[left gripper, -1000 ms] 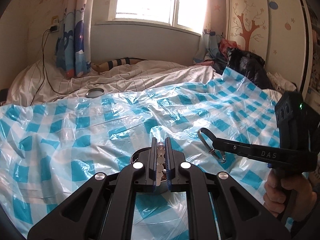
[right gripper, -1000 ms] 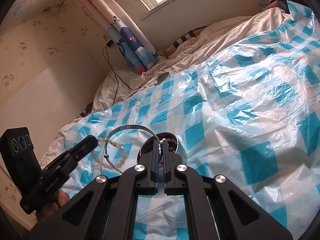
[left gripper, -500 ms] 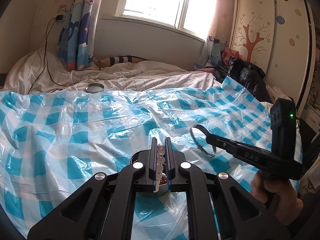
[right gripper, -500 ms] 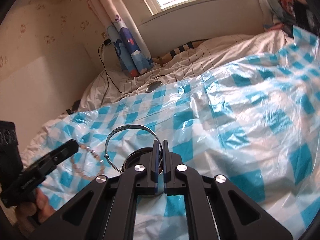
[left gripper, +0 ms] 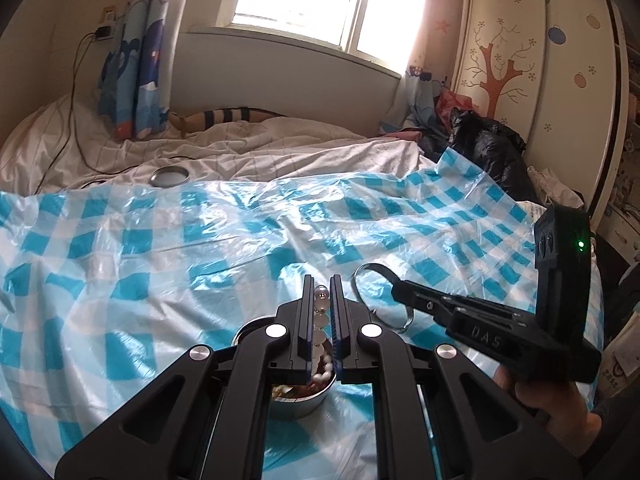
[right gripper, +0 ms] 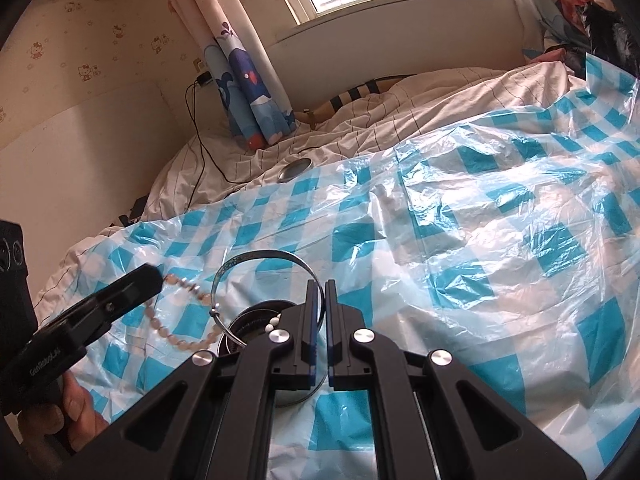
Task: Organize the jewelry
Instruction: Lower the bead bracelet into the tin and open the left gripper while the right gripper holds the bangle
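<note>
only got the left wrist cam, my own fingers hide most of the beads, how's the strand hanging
Observer: In the right wrist view the pale bead bracelet hangs as an open loop from the left gripper's tip. Its low end is by the round metal tin's rim.
Operator: is the bangle clear of it
Observer: Can't tell. The thin silver bangle, pinched in the right gripper, arcs above the tin. Its left end overlaps the beads in that picture, so contact is unclear.
</note>
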`<state>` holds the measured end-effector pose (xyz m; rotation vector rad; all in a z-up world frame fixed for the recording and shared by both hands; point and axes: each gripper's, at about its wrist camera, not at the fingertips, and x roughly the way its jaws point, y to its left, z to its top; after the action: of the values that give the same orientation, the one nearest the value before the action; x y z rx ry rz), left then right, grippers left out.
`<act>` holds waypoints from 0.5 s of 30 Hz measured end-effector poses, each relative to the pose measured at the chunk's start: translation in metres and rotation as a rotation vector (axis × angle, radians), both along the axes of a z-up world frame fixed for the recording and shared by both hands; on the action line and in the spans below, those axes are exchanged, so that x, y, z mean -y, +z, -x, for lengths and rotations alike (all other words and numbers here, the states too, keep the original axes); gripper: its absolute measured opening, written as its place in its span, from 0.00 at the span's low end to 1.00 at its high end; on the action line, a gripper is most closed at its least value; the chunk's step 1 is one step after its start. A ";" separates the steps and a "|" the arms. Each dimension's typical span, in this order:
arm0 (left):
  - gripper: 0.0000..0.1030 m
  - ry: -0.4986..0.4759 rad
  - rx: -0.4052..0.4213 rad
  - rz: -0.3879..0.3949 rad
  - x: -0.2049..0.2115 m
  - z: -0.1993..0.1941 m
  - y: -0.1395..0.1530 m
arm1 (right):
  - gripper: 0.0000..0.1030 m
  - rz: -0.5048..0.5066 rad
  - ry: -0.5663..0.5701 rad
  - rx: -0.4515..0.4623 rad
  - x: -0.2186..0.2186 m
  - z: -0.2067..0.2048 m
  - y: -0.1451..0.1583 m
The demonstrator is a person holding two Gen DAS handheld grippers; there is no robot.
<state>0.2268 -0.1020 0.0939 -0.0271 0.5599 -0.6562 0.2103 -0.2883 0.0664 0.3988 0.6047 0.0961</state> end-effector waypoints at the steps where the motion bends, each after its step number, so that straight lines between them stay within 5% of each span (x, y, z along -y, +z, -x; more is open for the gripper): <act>1: 0.06 -0.004 -0.001 0.000 0.003 -0.002 -0.001 | 0.04 0.001 -0.004 0.002 0.001 0.001 0.001; 15: 0.07 -0.007 -0.002 -0.010 0.010 -0.010 -0.006 | 0.04 0.052 -0.031 -0.031 0.002 -0.002 -0.001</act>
<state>0.2373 -0.1125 0.0881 -0.0160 0.5651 -0.6604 0.2123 -0.2901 0.0652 0.3595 0.6304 0.0445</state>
